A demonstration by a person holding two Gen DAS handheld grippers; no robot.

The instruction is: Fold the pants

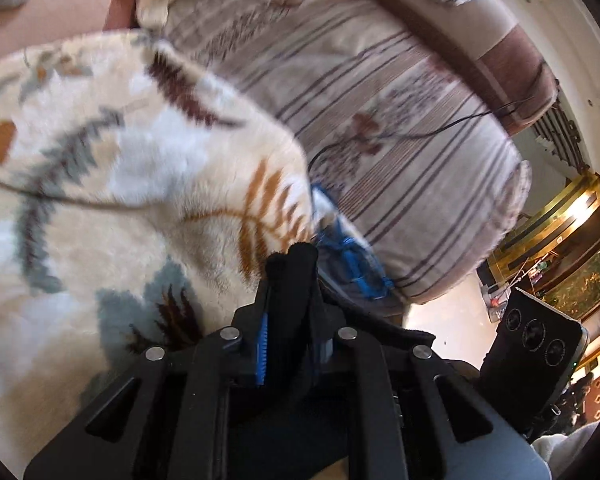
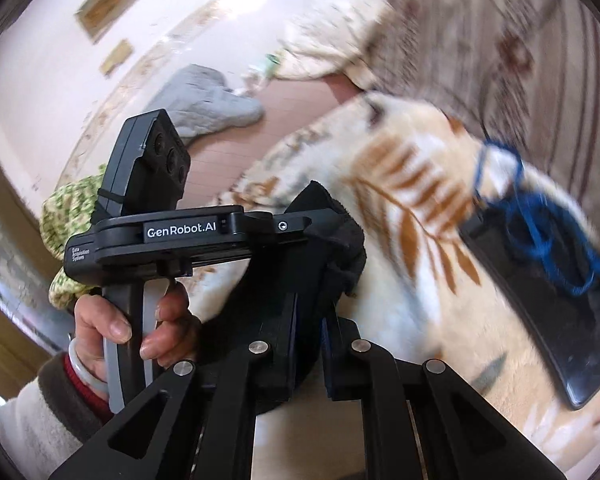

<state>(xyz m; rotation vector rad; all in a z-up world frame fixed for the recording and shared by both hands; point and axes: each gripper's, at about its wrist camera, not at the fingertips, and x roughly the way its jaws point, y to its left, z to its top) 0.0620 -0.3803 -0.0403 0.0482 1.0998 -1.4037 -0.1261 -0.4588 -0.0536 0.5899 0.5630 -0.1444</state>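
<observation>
left claw (image 1: 290, 258): fingers pinched together on black cloth; I read that cloth as the pants (image 1: 296, 280). No gap between the tips.
right claw (image 2: 324, 240): also clamped on the same black fabric (image 2: 340, 240), which bunches over its tips. The left unit crosses right in front of it, held by a hand (image 2: 140, 328).
pants location: almost all of it is at the two claws and hanging below them, out of frame. I can't tell how much is already folded.
under the claws: a fluffy cream blanket (image 1: 120, 200) with leaf pattern, on the bed. Ahead of the left claw is a striped cover (image 1: 400, 140).
clutter: a dark tablet (image 2: 560, 320) with a blue cord (image 2: 540, 232) lies on the blanket just right of the right claw.
step, my read: both ends gathered and lifted, claws close together, so a fold is mid-carry. Frames are blurred.
next move needs: lower the doubled cloth flat onto the blanket, left of the tablet and cord, keep both grips until it lies down, then let go and smooth.
</observation>
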